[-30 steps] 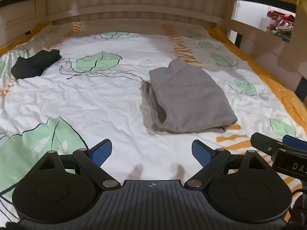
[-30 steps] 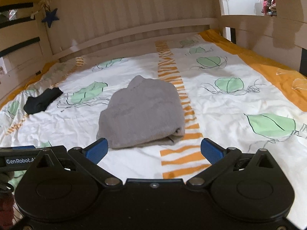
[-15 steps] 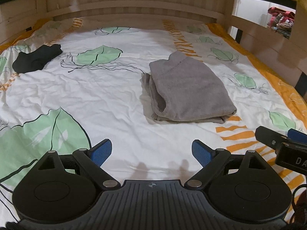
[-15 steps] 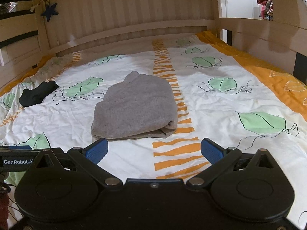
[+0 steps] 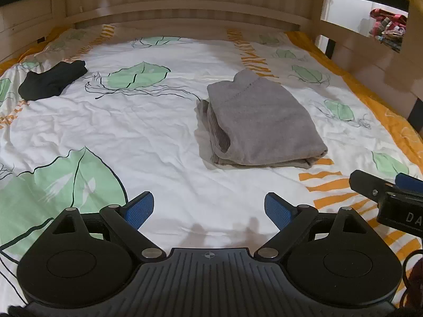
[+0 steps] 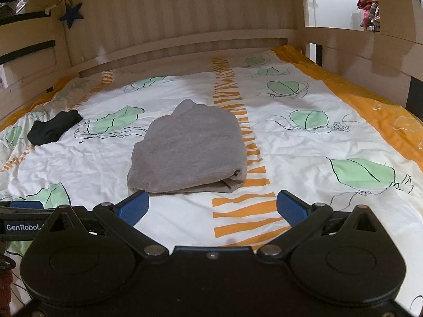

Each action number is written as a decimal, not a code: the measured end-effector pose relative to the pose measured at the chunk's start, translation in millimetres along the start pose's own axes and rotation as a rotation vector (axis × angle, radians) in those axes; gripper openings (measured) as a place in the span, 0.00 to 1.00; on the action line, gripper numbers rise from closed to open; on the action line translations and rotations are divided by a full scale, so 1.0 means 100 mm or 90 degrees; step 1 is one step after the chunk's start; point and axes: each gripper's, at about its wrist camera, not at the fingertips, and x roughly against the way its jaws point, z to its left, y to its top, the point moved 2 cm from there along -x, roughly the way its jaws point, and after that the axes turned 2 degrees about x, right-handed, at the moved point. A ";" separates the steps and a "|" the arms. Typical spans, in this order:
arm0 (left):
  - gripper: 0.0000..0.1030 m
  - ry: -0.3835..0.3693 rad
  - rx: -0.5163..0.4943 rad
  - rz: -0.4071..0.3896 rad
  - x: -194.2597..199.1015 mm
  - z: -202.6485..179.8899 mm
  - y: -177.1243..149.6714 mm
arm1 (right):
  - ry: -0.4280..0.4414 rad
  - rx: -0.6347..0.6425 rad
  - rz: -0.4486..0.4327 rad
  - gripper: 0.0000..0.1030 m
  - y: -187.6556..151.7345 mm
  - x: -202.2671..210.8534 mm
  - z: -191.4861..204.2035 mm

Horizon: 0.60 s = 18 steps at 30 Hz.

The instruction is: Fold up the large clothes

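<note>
Left gripper (image 5: 208, 208) nearest, low over the bed sheet (image 5: 132, 137); its blue fingers (image 5: 138, 208) spread wide, nothing between them, only their shadows on the white cloth. Right gripper (image 6: 211, 208) just beside it, also above the sheet, fingers (image 6: 292, 208) likewise spread wide and empty; its tip also shows at the right edge of the left view.

Beyond both, mid-bed: grey garment (image 5: 260, 121), folded into a thick, roughly rectangular stack, lying flat on the sheet beside the orange stripe band (image 6: 230, 100). Layered edges show along its left and near sides; a small flap sticks out at the far end. It is apart from both grippers, untouched.

Further out, far left: small black garment (image 5: 53, 80), bundled, well apart from the grey one.

Sheet is white with green leaf prints and an orange border, creased throughout.

At the back: pale wooden bed frame (image 6: 185, 45), slatted; a dark star (image 6: 71, 14) hangs at the left corner
</note>
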 end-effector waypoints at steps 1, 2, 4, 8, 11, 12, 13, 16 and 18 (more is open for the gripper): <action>0.89 0.000 -0.001 0.000 0.00 -0.01 0.00 | 0.000 0.000 0.000 1.00 0.00 0.00 0.00; 0.89 0.001 -0.001 0.000 0.00 -0.01 0.00 | 0.000 0.000 0.001 1.00 0.00 0.00 0.00; 0.89 0.000 -0.001 0.000 0.00 -0.01 0.00 | 0.000 0.001 0.001 1.00 0.00 0.00 0.00; 0.89 0.001 0.000 0.001 0.00 -0.01 0.00 | -0.001 0.005 0.003 1.00 0.00 -0.01 0.01; 0.89 -0.001 0.000 0.002 0.01 -0.01 -0.01 | -0.001 0.005 0.004 1.00 0.00 -0.02 0.01; 0.89 -0.001 0.000 0.003 0.01 -0.01 -0.01 | -0.001 0.005 0.004 1.00 0.00 -0.02 0.01; 0.89 -0.001 0.000 0.003 0.00 -0.01 -0.01 | -0.002 0.005 0.004 1.00 0.00 -0.02 0.01; 0.89 -0.002 -0.001 0.004 0.00 -0.02 -0.01 | -0.001 0.004 0.004 1.00 0.00 -0.02 0.01; 0.89 -0.003 -0.001 0.005 0.00 -0.02 -0.01 | 0.000 0.005 0.005 1.00 0.00 -0.03 0.01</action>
